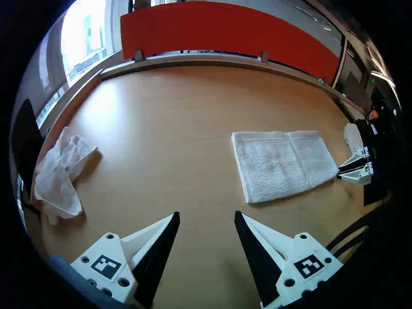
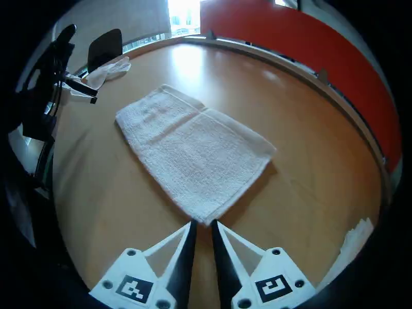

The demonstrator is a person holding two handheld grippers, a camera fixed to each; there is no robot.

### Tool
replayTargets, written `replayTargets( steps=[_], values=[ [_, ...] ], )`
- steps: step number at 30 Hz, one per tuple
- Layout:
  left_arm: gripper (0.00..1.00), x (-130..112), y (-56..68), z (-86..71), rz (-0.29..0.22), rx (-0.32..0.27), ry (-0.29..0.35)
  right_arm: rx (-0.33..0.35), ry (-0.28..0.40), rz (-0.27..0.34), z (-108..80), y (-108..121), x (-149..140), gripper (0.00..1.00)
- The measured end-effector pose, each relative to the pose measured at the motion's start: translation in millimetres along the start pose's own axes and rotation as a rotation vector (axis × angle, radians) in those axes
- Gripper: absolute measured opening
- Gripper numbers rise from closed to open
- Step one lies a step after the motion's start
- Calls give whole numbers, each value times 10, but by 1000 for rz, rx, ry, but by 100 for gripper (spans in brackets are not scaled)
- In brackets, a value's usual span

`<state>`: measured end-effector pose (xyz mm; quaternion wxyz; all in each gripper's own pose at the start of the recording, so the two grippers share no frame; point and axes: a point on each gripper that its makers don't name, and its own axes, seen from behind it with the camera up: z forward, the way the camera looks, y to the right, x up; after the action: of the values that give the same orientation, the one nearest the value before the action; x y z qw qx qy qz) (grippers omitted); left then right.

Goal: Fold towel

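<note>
At the left edge of the bench lies a crumpled white cloth. Your left hand-held gripper hovers over bare wood with its fingers spread wide, well apart from the towel. The towel lies folded and flat, right of centre. Your right hand-held gripper has its fingers almost pressed together, the tips just at the towel's near corner.

White scrap at the table edge, partly cut off
</note>
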<state>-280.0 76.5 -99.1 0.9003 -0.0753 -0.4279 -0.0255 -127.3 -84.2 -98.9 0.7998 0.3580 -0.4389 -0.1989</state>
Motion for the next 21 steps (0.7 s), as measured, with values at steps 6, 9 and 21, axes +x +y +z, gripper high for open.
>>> replayTargets(
  steps=[6, 9, 21],
  values=[
    [78, -21, -1, -1, -5, 1, -3, -14, -1, 1, 20, 17, -6, 5],
    [78, -17, -5, -2, -5, 1, -3, -19, 10, -6, 13, 13, 29, 5],
    [78, 32, -30, 1, -2, 4, 2, -74, 93, -17, -273, 108, 394, 4]
  ],
)
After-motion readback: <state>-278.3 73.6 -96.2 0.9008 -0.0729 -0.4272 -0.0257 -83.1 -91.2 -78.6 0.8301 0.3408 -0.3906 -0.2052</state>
